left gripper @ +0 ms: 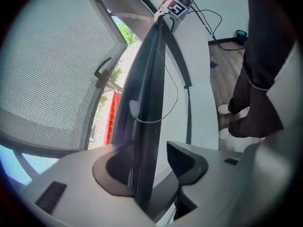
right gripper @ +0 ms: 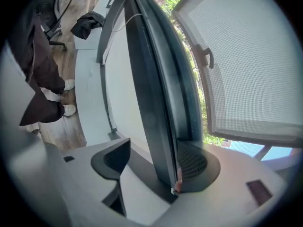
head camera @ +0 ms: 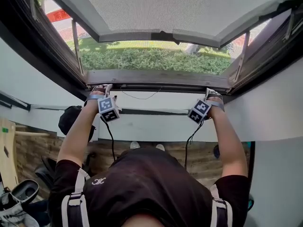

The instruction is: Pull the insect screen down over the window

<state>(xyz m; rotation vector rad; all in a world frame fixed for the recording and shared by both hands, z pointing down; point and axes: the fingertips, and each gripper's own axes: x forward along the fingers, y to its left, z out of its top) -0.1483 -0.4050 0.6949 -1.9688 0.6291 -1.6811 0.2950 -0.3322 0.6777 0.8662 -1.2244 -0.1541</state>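
Grass (head camera: 151, 58) showed beyond the sill (head camera: 156, 97), where the insect screen's bottom rail (head camera: 156, 76) lay between the parted jaws of left gripper (head camera: 101, 90) and right gripper (head camera: 211, 94). Probably light and stiff: grip its ends, not the mesh.

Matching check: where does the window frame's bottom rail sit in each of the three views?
Head view: the bottom rail lies level across the middle.
Left gripper view: the rail rises up the centre from between the open left tongs.
Right gripper view: the rail rises up the centre from between the open right tongs.
Shared landmark: the mesh panel, top in head view, left in left gripper view, right in right.
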